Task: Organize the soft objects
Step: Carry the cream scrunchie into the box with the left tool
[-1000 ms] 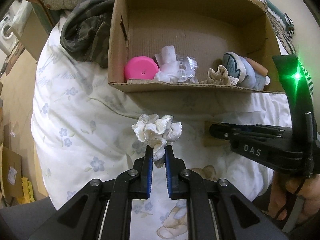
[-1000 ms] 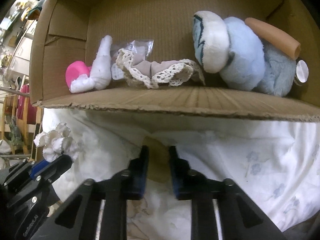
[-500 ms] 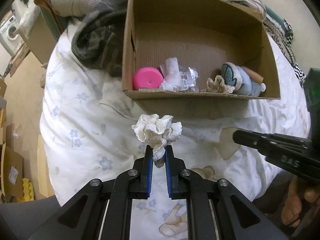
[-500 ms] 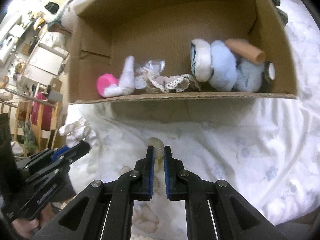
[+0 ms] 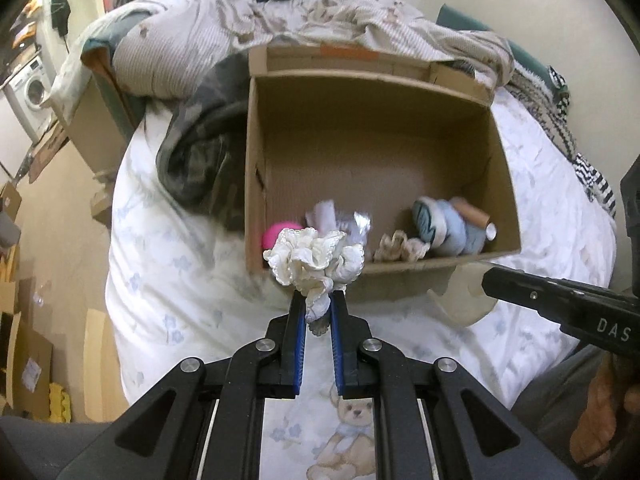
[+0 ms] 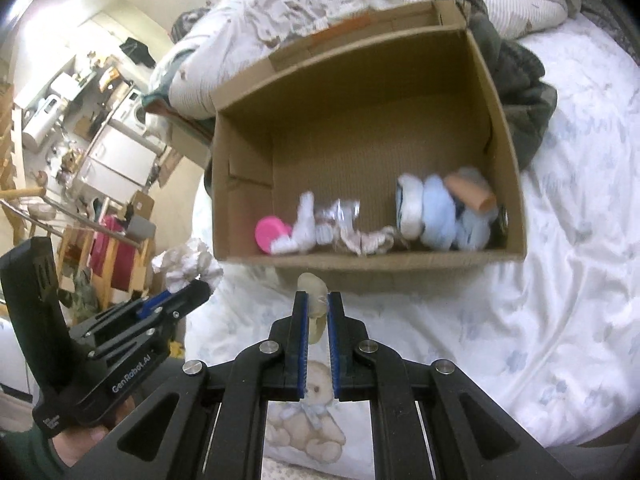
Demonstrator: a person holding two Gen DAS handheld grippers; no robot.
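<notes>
My left gripper point(image 5: 317, 300) is shut on a white ruffled lace scrunchie point(image 5: 314, 262), held above the bed before the open cardboard box point(image 5: 256, 184). My right gripper point(image 6: 317, 300) is shut on a pale translucent soft piece point(image 6: 314, 286), which also shows in the left wrist view point(image 5: 460, 304). The scrunchie shows at the left of the right wrist view point(image 6: 188, 262). The box point(image 6: 508, 136) holds a pink round thing point(image 6: 270, 234), white cloth point(image 6: 304, 224), a lace piece point(image 6: 372, 240), a light blue plush point(image 6: 440, 216) and a tan tube point(image 6: 470, 192).
The box lies on a white floral duvet point(image 6: 560, 280). Dark camouflage clothing point(image 5: 200, 160) lies left of the box and rumpled bedding point(image 5: 320, 12) behind it. Cardboard and furniture stand on the floor at the left.
Both grippers have risen and pulled back from the box, which now looks smaller and is seen from higher. Each keeps its hold on its item.
</notes>
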